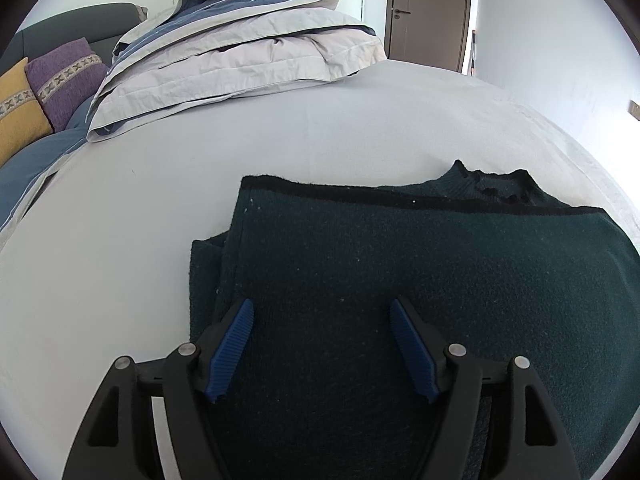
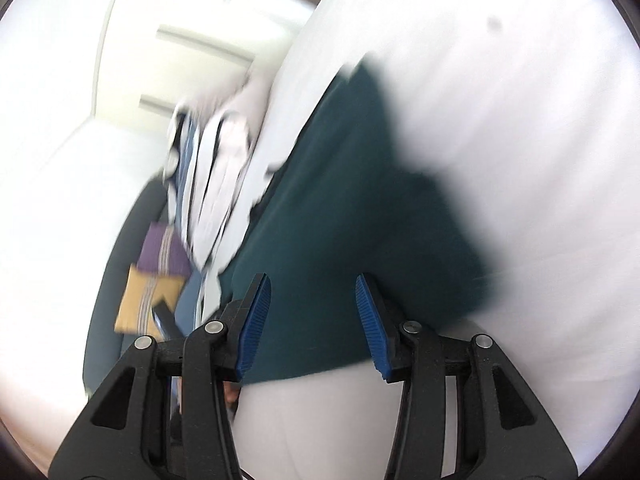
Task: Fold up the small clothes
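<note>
A dark green knitted sweater [image 1: 400, 264] lies folded on the white bed sheet [image 1: 160, 184], its collar at the far right and a black-edged hem across the top layer. My left gripper [image 1: 321, 305] hovers over the sweater's near part, tilted down, jaws wide apart with nothing pinched between the blue pads [image 1: 230, 344]. The right wrist view is blurred and rolled sideways. There the sweater [image 2: 352, 184] stretches away ahead of my right gripper [image 2: 311, 280], whose blue pads [image 2: 370, 320] stand apart over the sweater's near edge without pressing on the cloth.
A folded grey and blue duvet [image 1: 240, 52] is piled at the far left of the bed. Purple [image 1: 64, 76] and yellow [image 1: 16, 108] cushions lean on a grey headboard. A brown door [image 1: 428, 12] stands behind. Bare sheet surrounds the sweater.
</note>
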{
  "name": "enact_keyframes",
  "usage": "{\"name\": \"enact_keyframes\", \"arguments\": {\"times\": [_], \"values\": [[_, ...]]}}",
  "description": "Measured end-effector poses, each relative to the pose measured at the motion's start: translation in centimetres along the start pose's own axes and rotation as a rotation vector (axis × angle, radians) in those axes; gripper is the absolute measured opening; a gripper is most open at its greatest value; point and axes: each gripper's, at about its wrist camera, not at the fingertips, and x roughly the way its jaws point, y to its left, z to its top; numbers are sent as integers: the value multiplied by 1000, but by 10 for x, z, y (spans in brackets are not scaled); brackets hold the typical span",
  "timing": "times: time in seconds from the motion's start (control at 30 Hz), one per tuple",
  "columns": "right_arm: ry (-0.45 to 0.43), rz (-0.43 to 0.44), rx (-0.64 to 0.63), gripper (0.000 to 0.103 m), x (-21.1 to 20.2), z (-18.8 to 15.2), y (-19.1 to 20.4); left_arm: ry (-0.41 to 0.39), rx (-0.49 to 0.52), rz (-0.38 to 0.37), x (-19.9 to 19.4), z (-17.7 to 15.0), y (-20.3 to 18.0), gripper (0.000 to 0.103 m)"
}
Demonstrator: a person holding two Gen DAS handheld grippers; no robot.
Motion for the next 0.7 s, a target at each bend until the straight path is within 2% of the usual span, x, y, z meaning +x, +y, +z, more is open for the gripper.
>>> {"name": "enact_keyframes", "arguments": {"times": [0.07,0.13,0.3,0.43,0.5,0.6,0.7], "values": [[-56,-21,8,47,-31,10,-8,-1,-4,-5,0,-1,1,75],[-96,-59,6,60,-54,19,-14,-1,-15,-19,1,-1,3,75],[-96,-80,-2,61,-74,38,-20,6,-36,-48,0,0,6,76],[-29,-77,-74,61,-50,47,-1,53,-44,-40,-5,8,6,76],[0,-108,-82,61,-34,49,5,56,-77,-47,-20,9,3,75],[39,-131,-71,61,-3,53,6,33,-78,-147,-42,6,-17,76],[51,-134,-39,59,19,63,7,63,-42,-237,-47,0,-46,76]]}}
